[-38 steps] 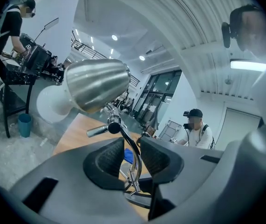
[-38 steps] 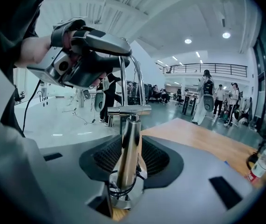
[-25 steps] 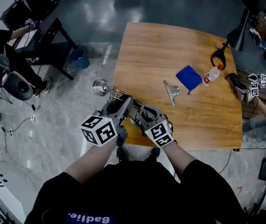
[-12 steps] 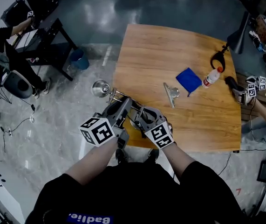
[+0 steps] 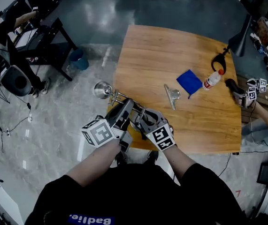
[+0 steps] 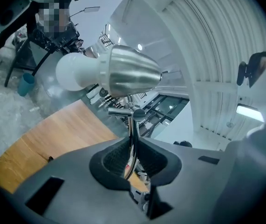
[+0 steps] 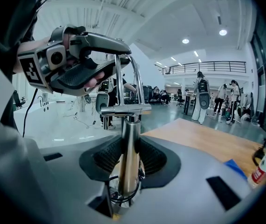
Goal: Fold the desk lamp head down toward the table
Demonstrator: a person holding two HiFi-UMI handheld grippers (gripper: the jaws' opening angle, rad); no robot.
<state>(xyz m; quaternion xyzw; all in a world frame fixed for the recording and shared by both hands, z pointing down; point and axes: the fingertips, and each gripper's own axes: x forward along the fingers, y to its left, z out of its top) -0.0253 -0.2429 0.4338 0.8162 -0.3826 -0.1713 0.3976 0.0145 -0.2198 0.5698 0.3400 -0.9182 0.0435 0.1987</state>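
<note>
**A:** Where is the desk lamp [image 5: 117, 97]?

**B:** It stands at the lower left edge of the wooden table [image 5: 171, 46], near the middle of the head view. Its silver lamp head [image 5: 102, 88] juts left past the table edge, over the floor. In the left gripper view, the head fills the upper centre, and its white bulb [image 6: 76, 72] points left.

**A:** And the two grippers?

**B:** The left gripper [image 5: 127, 109] has just been closing its jaws, and they now pinch the thin lamp arm [image 6: 132, 130]. Just beside it, the right gripper [image 5: 139, 122] is clamped on the thicker lamp post [image 7: 128, 146].

**A:** Anything else on the table?

**B:** A metal clip [image 5: 172, 95], a blue cloth [image 5: 189, 81] and a bottle [image 5: 212, 78] lie toward the right.
</note>
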